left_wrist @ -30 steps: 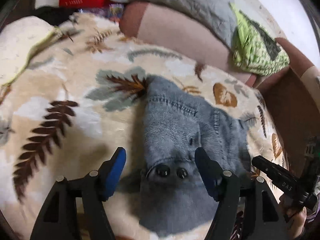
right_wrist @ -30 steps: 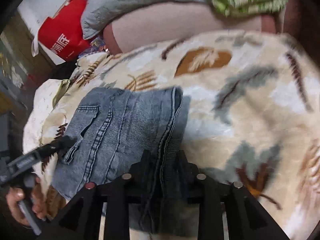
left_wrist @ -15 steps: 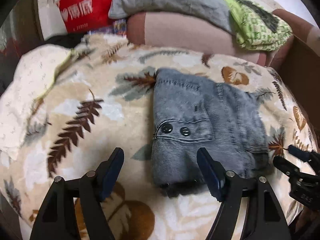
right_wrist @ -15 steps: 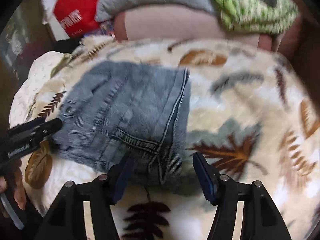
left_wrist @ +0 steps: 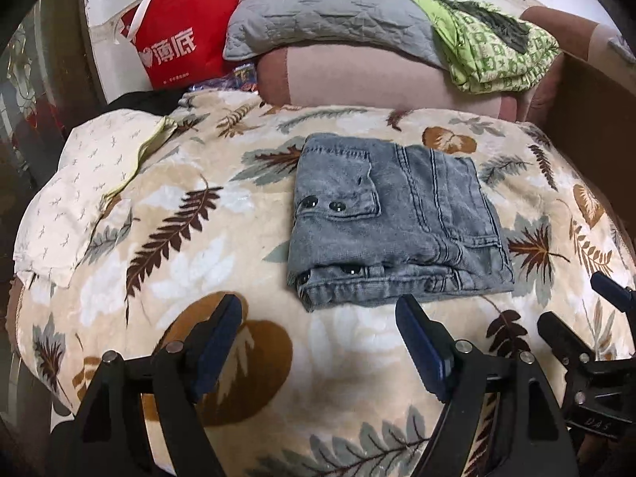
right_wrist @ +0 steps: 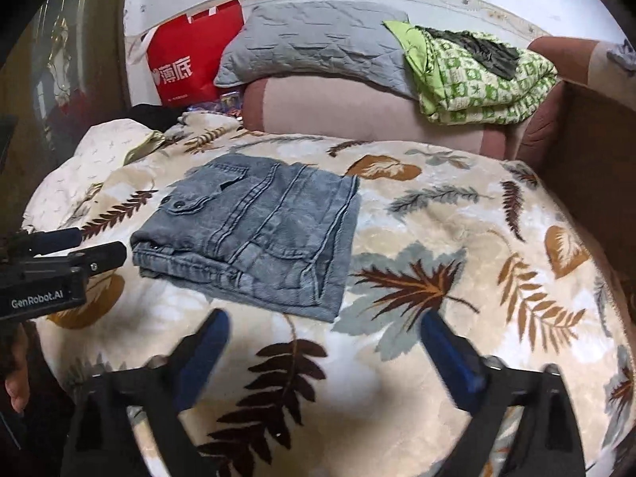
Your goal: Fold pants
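- The red bag (left_wrist: 181,37) stands at the back left, beside the grey pillow (left_wrist: 330,20); what it holds cannot be seen.
- The pants (left_wrist: 391,222), grey denim, lie folded into a compact stack on the leaf-print blanket (left_wrist: 167,214), waistband edge toward the cameras.
- The left gripper (left_wrist: 318,342) is spread wide, holding nothing, just short of the pants and not touching them.
- The right gripper (right_wrist: 324,351) is likewise spread wide and empty, above the blanket near the stack's near corner.
- A green patterned quilt (right_wrist: 477,75) sits folded on the pink bolster (right_wrist: 369,113).
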Available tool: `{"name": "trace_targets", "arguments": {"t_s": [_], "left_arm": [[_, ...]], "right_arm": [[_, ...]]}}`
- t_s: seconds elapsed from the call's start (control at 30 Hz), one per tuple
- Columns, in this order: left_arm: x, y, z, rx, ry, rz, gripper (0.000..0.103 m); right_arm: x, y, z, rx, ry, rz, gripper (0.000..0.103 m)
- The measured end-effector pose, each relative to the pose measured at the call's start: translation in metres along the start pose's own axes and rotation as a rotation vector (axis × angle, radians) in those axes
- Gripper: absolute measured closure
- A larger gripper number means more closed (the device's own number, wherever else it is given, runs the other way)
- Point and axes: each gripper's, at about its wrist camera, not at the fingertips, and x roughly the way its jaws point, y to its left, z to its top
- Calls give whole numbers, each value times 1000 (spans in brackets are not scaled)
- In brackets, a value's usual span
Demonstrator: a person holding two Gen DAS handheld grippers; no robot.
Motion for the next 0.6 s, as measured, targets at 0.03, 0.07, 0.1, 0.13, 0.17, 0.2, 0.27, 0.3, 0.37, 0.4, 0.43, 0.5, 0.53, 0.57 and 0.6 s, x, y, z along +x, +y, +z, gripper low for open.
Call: {"name": "trace_targets", "arguments": {"t_s": [0.03, 0.07, 0.1, 0.13, 0.17, 0.2, 0.27, 0.3, 0.37, 0.4, 0.43, 0.5, 0.53, 0.57, 0.6], "left_arm": [[-1, 1, 0, -7, -2, 3, 23], [-2, 1, -1, -11, -5, 6, 23], [-2, 1, -1, -16, -6, 7, 23], [-3, 1, -1, -18, -5, 6, 23], [-3, 2, 0, -23, -7, 3, 23], [-4, 2, 0, -27, -10, -1, 23], [-5, 1, 2, -29, -13, -8, 23], [-6, -1, 2, -28, -18, -3, 23], [-7, -3, 4, -19, -14, -6, 23], [-7, -4, 5, -17, -15, -7, 23], [-7, -5, 6, -16, -11, -9, 22], [-6, -7, 9, -13, -2, -18, 15], [-6, -7, 10, -15, -1, -26, 14], [-8, -7, 11, -19, -5, -38, 10], [-9, -7, 12, -26, -11, -52, 5]], "right_arm": [[2, 2, -3, -1, 16, 4, 1], [5, 3, -4, -6, 36, 8, 1], [8, 3, -6, -13, 53, 9, 0], [12, 6, -9, -25, 64, 9, 0], [13, 7, -10, -33, 68, 8, 0], [14, 9, -12, -39, 71, 5, 0], [14, 12, -13, -56, 72, 4, 0], [14, 12, -13, -59, 69, 2, 0], [12, 11, -12, -56, 63, 5, 0], [12, 11, -12, -52, 60, 5, 0], [12, 10, -12, -47, 58, 3, 0], [11, 8, -11, -40, 57, 2, 0], [11, 7, -11, -36, 56, 1, 0], [11, 6, -11, -33, 54, -2, 0], [10, 6, -10, -30, 50, -4, 0]]}}
